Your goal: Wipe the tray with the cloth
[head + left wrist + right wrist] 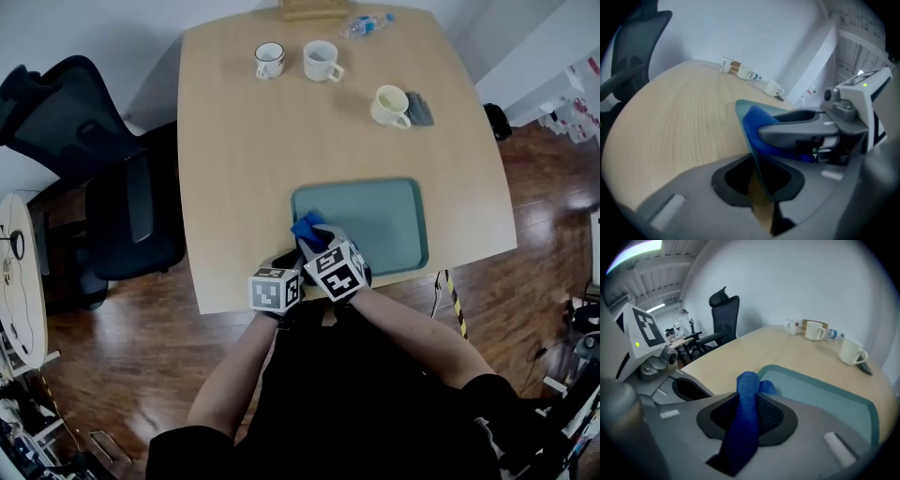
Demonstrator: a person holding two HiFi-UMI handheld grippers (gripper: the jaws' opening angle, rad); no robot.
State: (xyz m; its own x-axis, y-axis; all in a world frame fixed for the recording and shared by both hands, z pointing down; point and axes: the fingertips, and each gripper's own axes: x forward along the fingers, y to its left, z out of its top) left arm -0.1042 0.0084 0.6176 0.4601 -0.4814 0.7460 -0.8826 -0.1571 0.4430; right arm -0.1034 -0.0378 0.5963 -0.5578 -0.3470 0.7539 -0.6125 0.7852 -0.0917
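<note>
Left claw (pixel 764 190): grips tray (pixel 740 112) edge, unseen overhead | right claw (pixel 745 423): cloth (pixel 747 394)

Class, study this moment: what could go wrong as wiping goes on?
The left gripper pinches the tray only by its rim, near the table edge; a hard stroke might slip it free and shove the tray off.
The right gripper holds the cloth by a bunched fold, which might pull out.

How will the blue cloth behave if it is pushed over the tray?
Probably floppy: the cloth is bunched into a soft fold where pinched. Likely light; its textured knit may drag on the smooth tray.
</note>
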